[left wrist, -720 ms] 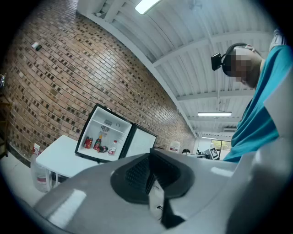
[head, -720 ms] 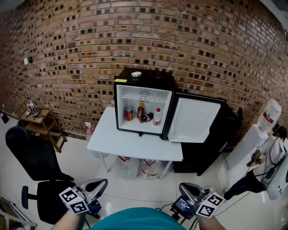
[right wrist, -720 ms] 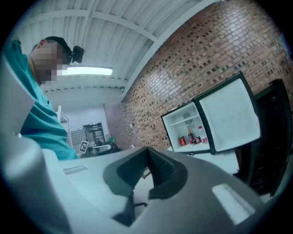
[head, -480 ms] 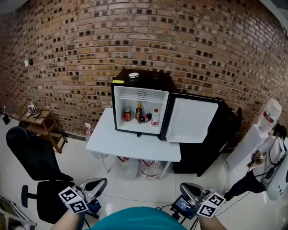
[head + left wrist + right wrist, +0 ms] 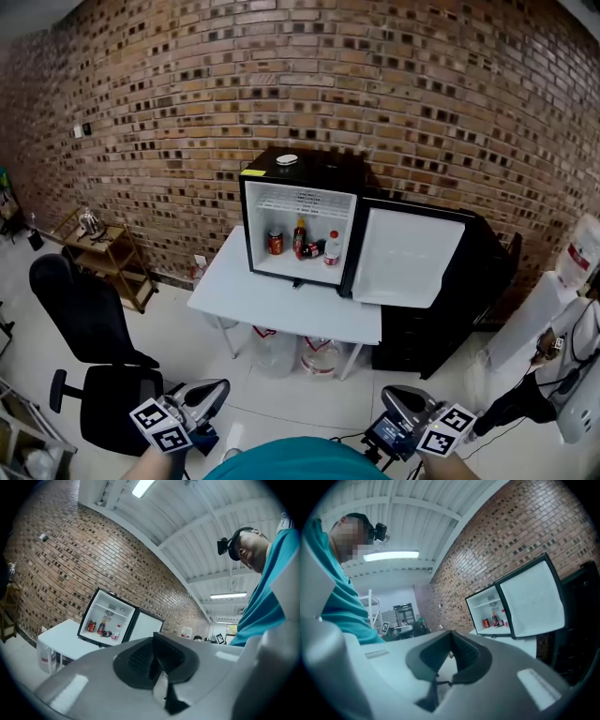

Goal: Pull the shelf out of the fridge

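Observation:
A small black fridge (image 5: 300,220) stands on a white table (image 5: 281,305) against the brick wall, its door (image 5: 408,258) swung open to the right. A white wire shelf (image 5: 302,200) sits high inside. Below it on the fridge floor are a red can (image 5: 275,242) and two or three bottles (image 5: 330,246). Both grippers hang low by my body, far from the fridge. My left gripper (image 5: 220,384) (image 5: 152,660) is shut and holds nothing. My right gripper (image 5: 386,392) (image 5: 450,653) is also shut and holds nothing. The fridge (image 5: 105,623) (image 5: 490,613) shows small in both gripper views.
A black office chair (image 5: 94,347) stands on the floor at the left, with a wooden rack (image 5: 103,248) behind it. Two water jugs (image 5: 272,352) sit under the table. A black cabinet (image 5: 441,319) is behind the open door. A white water dispenser (image 5: 562,300) stands at the far right.
The head view has shifted, so the chair and rack now sit further right and the fridge slightly lower. Both grippers stay low by my body.

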Tool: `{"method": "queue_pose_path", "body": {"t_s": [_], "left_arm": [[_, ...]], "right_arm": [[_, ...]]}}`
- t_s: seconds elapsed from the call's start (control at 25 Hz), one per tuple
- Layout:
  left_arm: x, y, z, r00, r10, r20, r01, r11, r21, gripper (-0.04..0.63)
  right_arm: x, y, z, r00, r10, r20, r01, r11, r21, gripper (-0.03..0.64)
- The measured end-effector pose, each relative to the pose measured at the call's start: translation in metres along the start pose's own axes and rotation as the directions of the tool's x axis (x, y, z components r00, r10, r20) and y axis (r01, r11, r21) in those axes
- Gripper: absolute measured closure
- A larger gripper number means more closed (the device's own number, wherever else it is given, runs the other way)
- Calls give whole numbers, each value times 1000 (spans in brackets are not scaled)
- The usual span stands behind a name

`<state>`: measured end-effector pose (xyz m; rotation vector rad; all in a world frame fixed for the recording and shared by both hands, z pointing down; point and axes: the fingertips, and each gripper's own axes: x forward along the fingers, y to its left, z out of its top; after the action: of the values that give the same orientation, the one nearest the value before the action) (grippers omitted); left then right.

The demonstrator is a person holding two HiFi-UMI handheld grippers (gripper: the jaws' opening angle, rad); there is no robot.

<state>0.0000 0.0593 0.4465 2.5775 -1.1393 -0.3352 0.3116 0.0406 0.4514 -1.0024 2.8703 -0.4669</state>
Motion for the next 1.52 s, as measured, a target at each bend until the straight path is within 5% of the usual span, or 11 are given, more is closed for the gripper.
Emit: {"method": "queue_pose_path", "body": {"t_s": [0.32, 0.72, 1.0, 1.52], "left_arm": [[-2, 67, 27, 1000, -7, 17, 7, 1000, 3, 595], [-6, 204, 89, 994, -102, -44, 103, 995, 11, 595], [14, 251, 94, 992, -113, -60, 112, 994, -10, 595], [119, 254, 103, 1000, 13, -12, -12, 997, 78, 595]], "right_arm": [[69, -2, 11, 1000, -9, 5, 9, 1000, -14, 615], [199, -10, 47, 982, -155, 109, 147, 986, 84, 614], [239, -34, 69, 971, -210, 117, 196, 973, 118, 609], [296, -156, 102, 993, -37, 113, 14, 980, 198, 560]]}}
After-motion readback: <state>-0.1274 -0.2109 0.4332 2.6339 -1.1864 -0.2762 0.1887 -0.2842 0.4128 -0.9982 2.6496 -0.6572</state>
